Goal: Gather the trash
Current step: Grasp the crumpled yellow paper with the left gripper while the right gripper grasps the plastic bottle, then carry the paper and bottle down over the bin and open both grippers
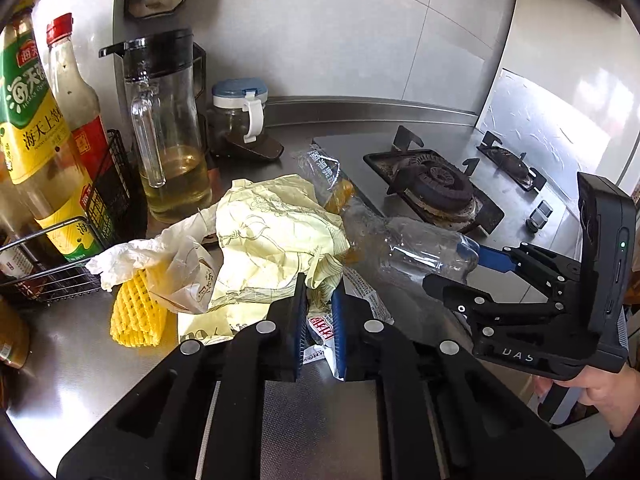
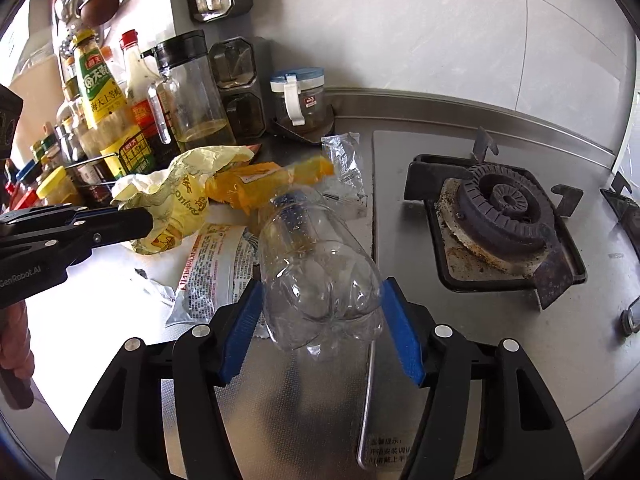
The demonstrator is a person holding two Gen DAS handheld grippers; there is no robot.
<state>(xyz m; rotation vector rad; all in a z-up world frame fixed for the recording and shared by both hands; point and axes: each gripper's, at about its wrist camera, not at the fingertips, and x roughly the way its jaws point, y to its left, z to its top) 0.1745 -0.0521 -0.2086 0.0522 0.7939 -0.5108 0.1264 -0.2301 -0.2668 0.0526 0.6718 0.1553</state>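
A pile of trash lies on the steel counter: a crumpled pale yellow paper bag, a yellow foam net, a white plastic bag, an orange wrapper and a printed snack wrapper. My left gripper is nearly shut, its jaws around the yellow bag's edge and the snack wrapper. My right gripper is shut on the base of a clear plastic bottle that lies tilted over the pile.
Sauce bottles in a wire rack, an oil jug and a blue-lidded jar stand at the back left. A gas hob with burners fills the right. A clear wrapper lies by the hob.
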